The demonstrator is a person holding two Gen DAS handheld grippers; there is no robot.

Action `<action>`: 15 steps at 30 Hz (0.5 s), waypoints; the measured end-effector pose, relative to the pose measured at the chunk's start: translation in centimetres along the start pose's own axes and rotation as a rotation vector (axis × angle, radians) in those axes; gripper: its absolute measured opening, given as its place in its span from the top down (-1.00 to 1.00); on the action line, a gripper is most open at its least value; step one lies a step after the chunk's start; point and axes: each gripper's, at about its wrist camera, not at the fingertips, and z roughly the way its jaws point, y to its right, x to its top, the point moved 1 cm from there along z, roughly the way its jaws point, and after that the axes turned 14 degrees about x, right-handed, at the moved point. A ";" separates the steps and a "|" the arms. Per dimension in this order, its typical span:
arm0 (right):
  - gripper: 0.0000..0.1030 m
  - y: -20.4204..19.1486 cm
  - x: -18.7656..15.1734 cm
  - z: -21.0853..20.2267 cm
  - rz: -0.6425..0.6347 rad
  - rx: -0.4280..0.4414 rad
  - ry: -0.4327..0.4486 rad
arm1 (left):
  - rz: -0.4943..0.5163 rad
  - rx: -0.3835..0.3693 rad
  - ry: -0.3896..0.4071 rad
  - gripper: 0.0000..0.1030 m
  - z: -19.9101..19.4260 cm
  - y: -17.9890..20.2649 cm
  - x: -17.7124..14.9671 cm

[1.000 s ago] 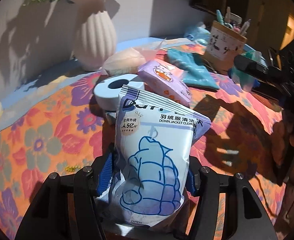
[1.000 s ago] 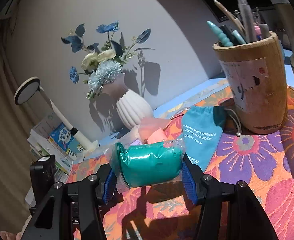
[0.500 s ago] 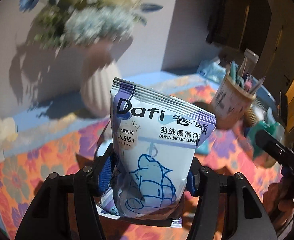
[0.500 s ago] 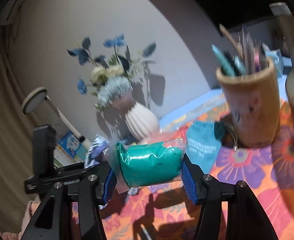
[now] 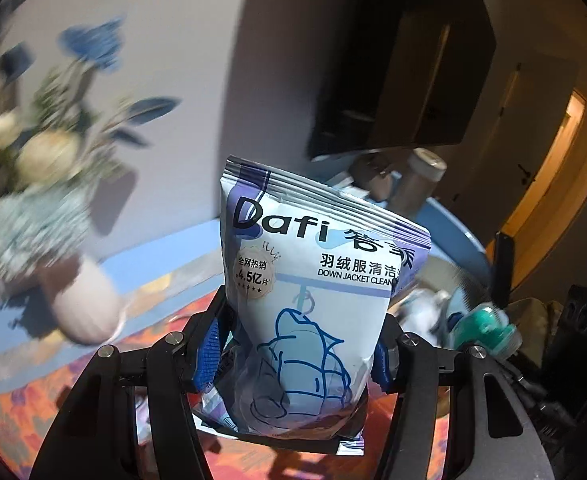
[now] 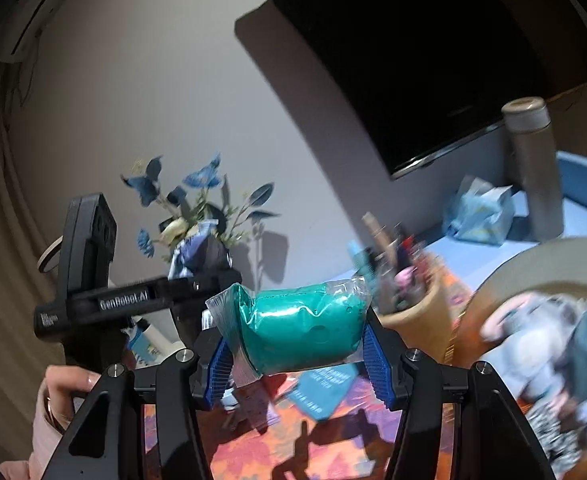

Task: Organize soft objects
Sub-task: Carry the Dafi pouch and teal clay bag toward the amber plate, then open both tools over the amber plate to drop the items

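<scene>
My left gripper point(image 5: 295, 350) is shut on a pale blue and purple wipes pack point(image 5: 313, 300) that stands upright between its blue pads, lifted above the floral tablecloth point(image 5: 21, 412). My right gripper point(image 6: 297, 360) is shut on a teal soft item in clear wrap point(image 6: 297, 328), held sideways in the air. In the right wrist view the left gripper's black body point(image 6: 105, 304) shows at the left with a hand point(image 6: 65, 392) under it. A round basket point(image 6: 505, 280) with plush toys point(image 6: 533, 328) sits at the right.
A pale ribbed vase point(image 5: 81, 300) with blue and cream flowers point(image 6: 189, 216) stands by the wall. A pen holder point(image 6: 409, 312), a teal drawstring pouch point(image 6: 325, 388), a grey flask point(image 6: 533, 168) and a blue plastic bag point(image 6: 477, 212) are on the table.
Both grippers have risen with their loads and swung right. The wipes pack has left the tabletop pile, and the basket with plush toys has come into the right wrist view.
</scene>
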 end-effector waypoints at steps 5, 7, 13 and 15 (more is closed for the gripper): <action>-0.07 1.6 1.8 -2.8 -0.009 -0.061 0.025 | 0.056 -0.052 0.021 -0.09 0.3 4.7 2.1; -0.07 2.2 2.5 -3.8 -0.009 -0.088 0.034 | 0.075 -0.088 0.023 -0.09 0.4 6.8 2.7; -0.07 5.0 4.3 -7.5 0.009 -0.188 0.054 | 0.136 -0.164 0.009 -0.09 1.2 12.7 3.2; -0.07 6.1 4.7 -8.6 0.029 -0.220 0.059 | 0.159 -0.175 -0.003 -0.10 1.8 14.4 3.0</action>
